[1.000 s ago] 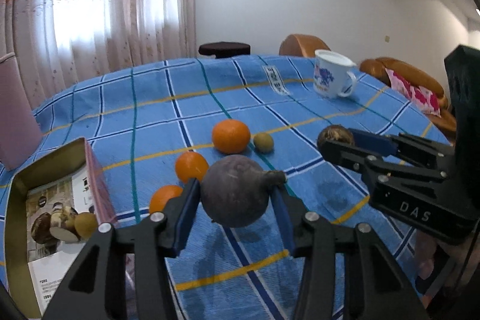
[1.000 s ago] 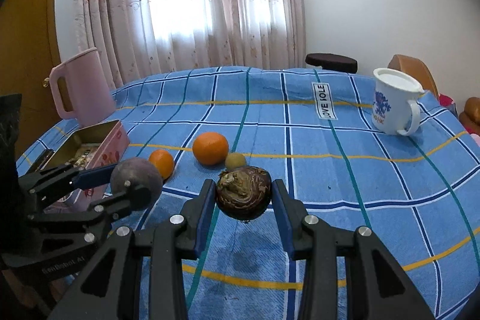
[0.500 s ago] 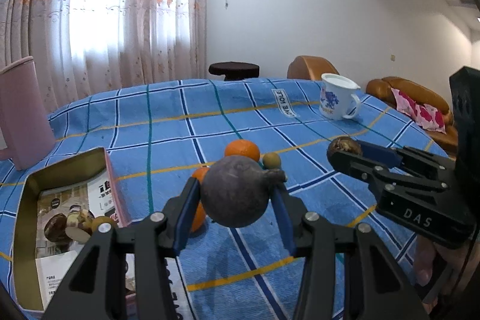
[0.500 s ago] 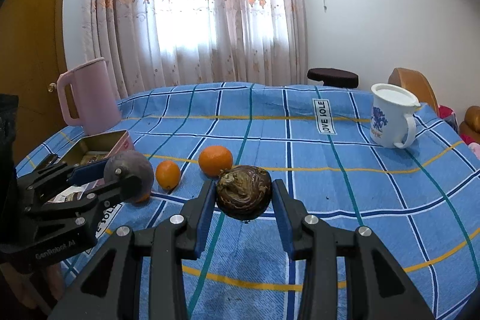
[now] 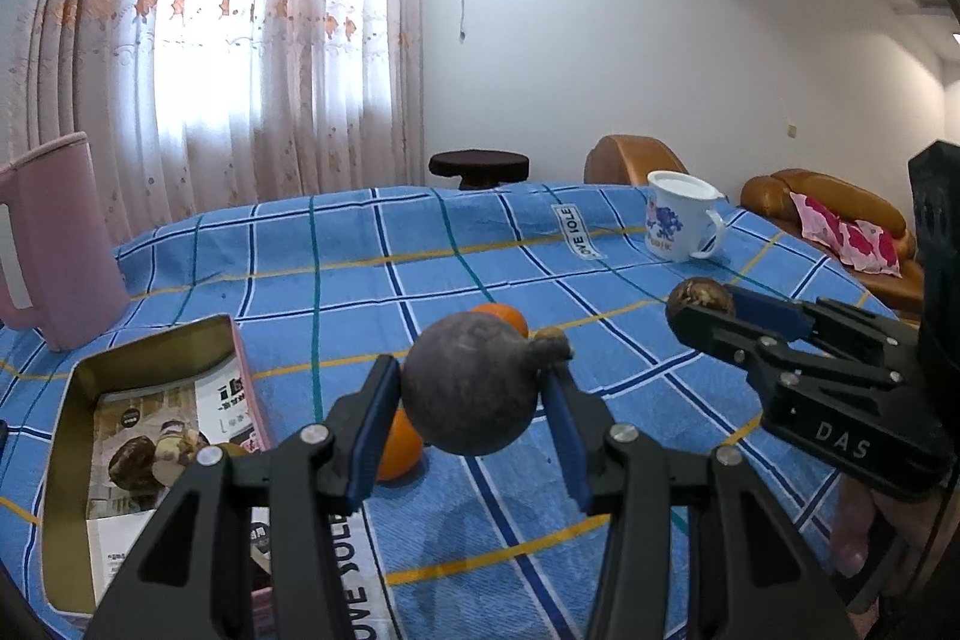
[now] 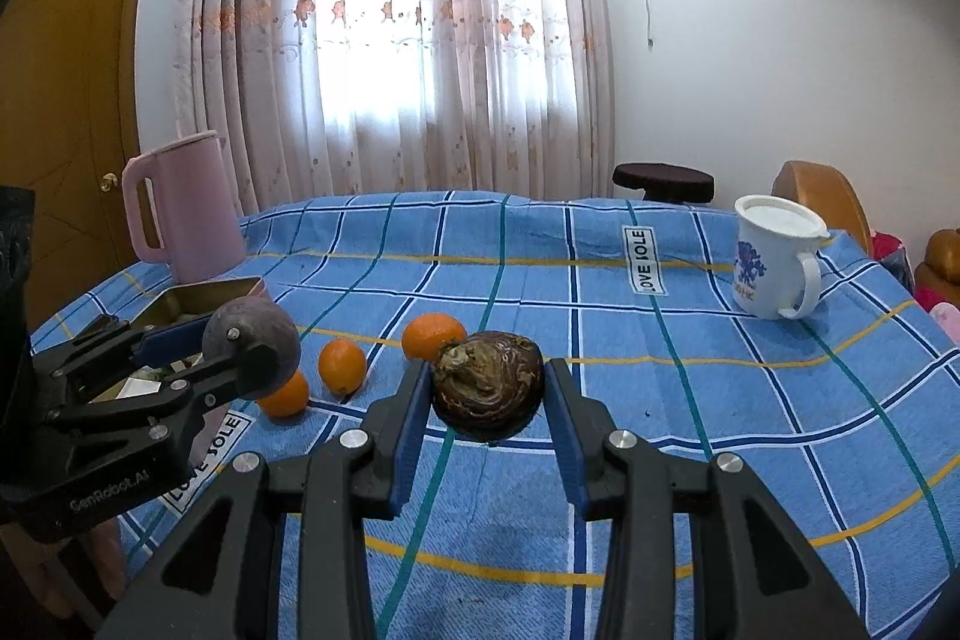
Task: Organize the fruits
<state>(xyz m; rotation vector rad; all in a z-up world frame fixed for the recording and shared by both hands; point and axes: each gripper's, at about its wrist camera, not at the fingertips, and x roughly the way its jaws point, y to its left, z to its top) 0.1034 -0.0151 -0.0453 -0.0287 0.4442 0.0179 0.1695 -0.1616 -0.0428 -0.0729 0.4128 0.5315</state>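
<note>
Left wrist view: the left gripper (image 5: pixel 474 421) pinches a round dark purple fruit (image 5: pixel 471 391) between its jaws, lifted above the blue checked tablecloth (image 5: pixel 336 280), probably to carry it to the open tin (image 5: pixel 144 358) near left. An orange (image 5: pixel 397 445) lies just behind the fruit.

Right wrist view: the right gripper (image 6: pixel 487 427) clamps a brown wrinkled fruit (image 6: pixel 487 385) clear of the cloth. Three oranges wait on the left, the nearest (image 6: pixel 287 395) beside the tin (image 6: pixel 204 293). A white mug (image 6: pixel 774 265) stands far right.

Both wrist cams sit low over the blue checked tablecloth (image 5: pixel 336 244) facing the curtained window (image 6: pixel 420 40), close, each catching the other gripper
</note>
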